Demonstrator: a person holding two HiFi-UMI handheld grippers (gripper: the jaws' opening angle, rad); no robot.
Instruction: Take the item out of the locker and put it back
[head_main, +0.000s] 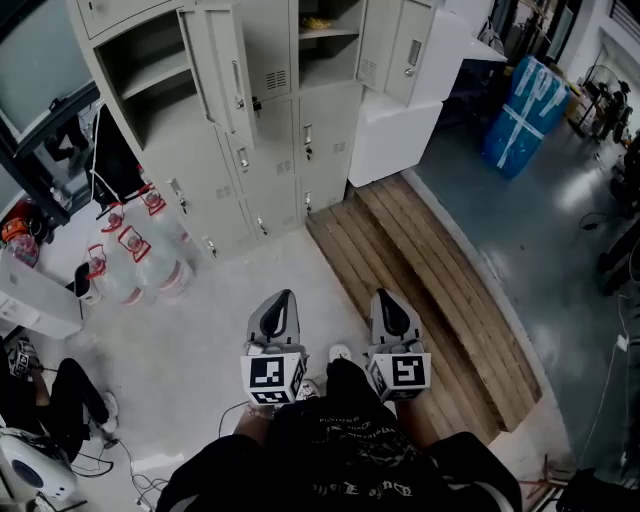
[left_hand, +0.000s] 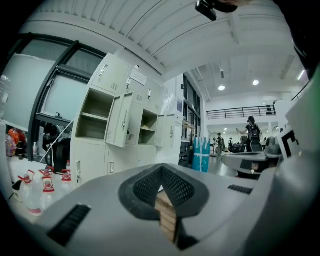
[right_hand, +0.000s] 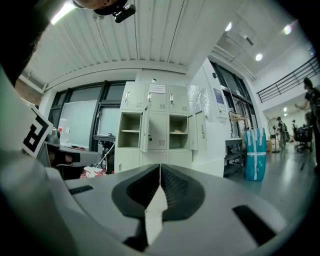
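Note:
A bank of pale grey lockers (head_main: 270, 120) stands ahead with several doors swung open. A small yellow item (head_main: 318, 22) lies on the shelf of an open upper compartment; in the right gripper view the item (right_hand: 176, 132) shows as a small speck. My left gripper (head_main: 283, 297) and right gripper (head_main: 383, 297) are held side by side low over the floor, well short of the lockers, and point at them. The left gripper's (left_hand: 161, 167) jaw tips meet with nothing between them. The right gripper (right_hand: 160, 166) is also shut and empty.
Large water jugs (head_main: 135, 255) with red tags stand on the floor left of the lockers. A wooden pallet (head_main: 430, 290) lies to the right, with a white cabinet (head_main: 395, 130) and a blue wrapped bundle (head_main: 525, 115) beyond. A person (head_main: 50, 400) sits at the lower left.

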